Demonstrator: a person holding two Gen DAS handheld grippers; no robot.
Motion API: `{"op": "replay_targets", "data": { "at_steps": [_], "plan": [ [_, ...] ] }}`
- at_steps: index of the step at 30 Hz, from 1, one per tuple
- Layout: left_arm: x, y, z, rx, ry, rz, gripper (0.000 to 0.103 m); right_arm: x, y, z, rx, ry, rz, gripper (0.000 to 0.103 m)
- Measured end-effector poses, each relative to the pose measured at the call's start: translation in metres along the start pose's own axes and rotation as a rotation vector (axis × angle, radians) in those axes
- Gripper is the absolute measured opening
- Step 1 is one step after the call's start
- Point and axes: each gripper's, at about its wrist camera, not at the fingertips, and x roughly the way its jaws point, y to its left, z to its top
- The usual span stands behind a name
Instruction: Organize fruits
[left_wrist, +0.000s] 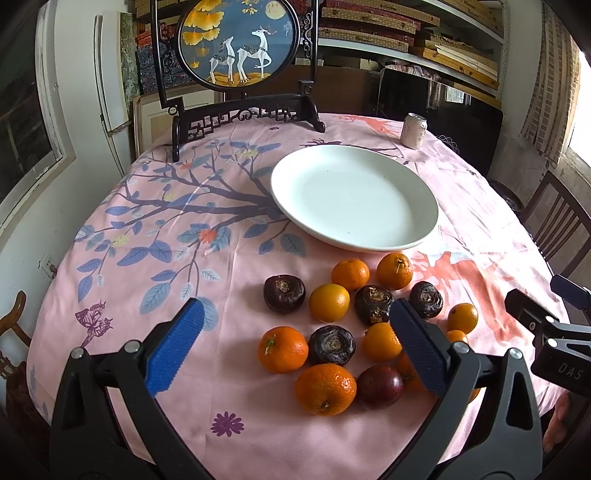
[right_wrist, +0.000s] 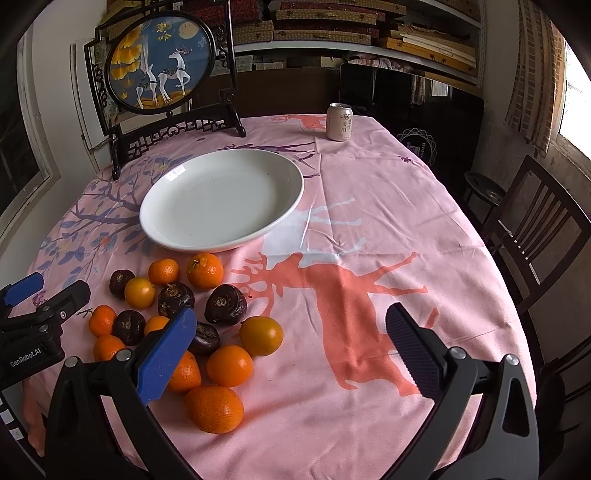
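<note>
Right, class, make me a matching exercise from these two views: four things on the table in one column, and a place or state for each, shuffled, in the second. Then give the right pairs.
Things:
1. white plate
2. drink can
3. oranges and dark fruits
4. left gripper

Places or states:
A. upright near the far edge of the table
B. open, holding nothing
C. loose on the cloth, nearer than the plate
D. empty, in the middle of the table

Pairs: 1-D, 2-A, 3-C, 4-B
</note>
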Motion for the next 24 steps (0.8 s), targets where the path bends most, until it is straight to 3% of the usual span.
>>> {"op": "replay_targets", "data": {
  "at_steps": [12, 17, 22, 24],
  "plan": [
    [0.0, 0.0, -0.001, 0.002, 0.0, 0.005, 0.101, -0.002, -0.001, -0.001, -0.009, -0.002, -0.004, 0.102],
    [-0.004, 0.007, -0.011, 0.037, 0.001, 0.027, 0.101, -0.006, -0.004, -0.017, -0.092, -0.011, -0.022, 0.102],
    [-0.002, 0.022, -0.039, 0.058, 0.051, 0.03, 0.101, -0.009, -0.01, -0.055, -0.119, 0.04, 0.115, 0.101],
    [-0.004, 0.028, -0.048, 0.05, 0.059, 0.03, 0.101, -0.008, -0.005, -0.063, -0.123, 0.06, 0.167, 0.095]
  ]
}}
